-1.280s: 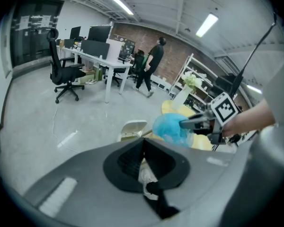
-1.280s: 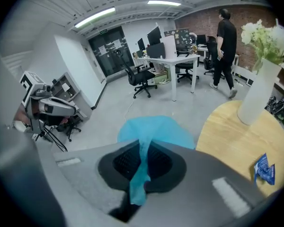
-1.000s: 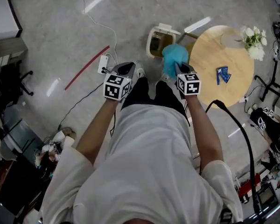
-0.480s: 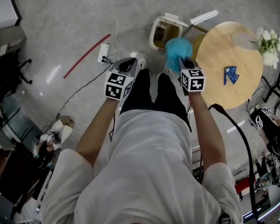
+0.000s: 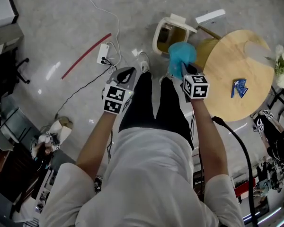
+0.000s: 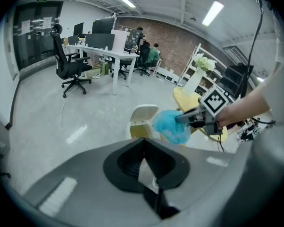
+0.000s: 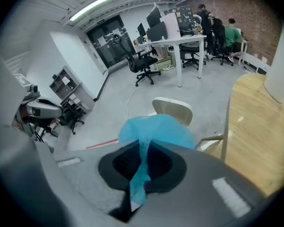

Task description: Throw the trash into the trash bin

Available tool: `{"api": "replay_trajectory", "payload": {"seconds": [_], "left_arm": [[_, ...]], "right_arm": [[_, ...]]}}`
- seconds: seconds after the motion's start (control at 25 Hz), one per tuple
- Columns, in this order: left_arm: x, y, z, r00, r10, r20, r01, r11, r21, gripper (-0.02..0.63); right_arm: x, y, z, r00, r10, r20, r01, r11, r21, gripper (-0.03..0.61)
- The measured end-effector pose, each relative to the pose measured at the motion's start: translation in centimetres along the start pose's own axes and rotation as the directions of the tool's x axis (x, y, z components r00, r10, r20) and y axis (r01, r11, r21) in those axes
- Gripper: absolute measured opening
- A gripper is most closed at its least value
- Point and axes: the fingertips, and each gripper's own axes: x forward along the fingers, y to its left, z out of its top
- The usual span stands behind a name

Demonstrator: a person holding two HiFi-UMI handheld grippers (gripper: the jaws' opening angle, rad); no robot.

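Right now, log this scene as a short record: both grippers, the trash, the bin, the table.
right gripper: shut on the blue crumpled trash
left gripper: shut, nothing seen in it
trash bin: cream, standing on the floor, lid open
trash position: in the air close to the bin's opening, not yet inside
round wooden table: beside the bin, with a blue packet lying on it
floor: white power strip with a cable

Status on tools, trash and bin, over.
Right tool shut on blue trash; left tool shut, empty. Trash just short of open trash bin, lid up. Round table close beside bin; nothing blocking the opening.
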Motion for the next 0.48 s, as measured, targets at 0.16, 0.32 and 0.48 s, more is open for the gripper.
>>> {"api": "replay_trajectory", "payload": {"seconds": [0.16, 0.32, 0.48], "left_arm": [[1.3, 1.2, -0.9, 1.000, 0.010, -0.015, -0.010, 1.000, -0.008, 0.003], [2.8, 2.0, -1.3, 1.000, 0.015, -0.020, -0.016, 0.999, -0.031, 0.003], [4.5, 2.7, -1.7, 0.999, 0.017, -0.030, -0.019, 0.999, -0.051, 0.003]], "right_arm": [[2.4, -0.5, 0.0, 1.000, 0.005, -0.013, -0.005, 1.000, 0.000, 0.006], [4.4, -0.8, -0.5, 1.000, 0.017, -0.025, -0.016, 1.000, 0.024, 0.006], [6.8, -1.2, -0.9, 0.999, 0.031, -0.035, -0.029, 0.998, 0.057, 0.006]]}}
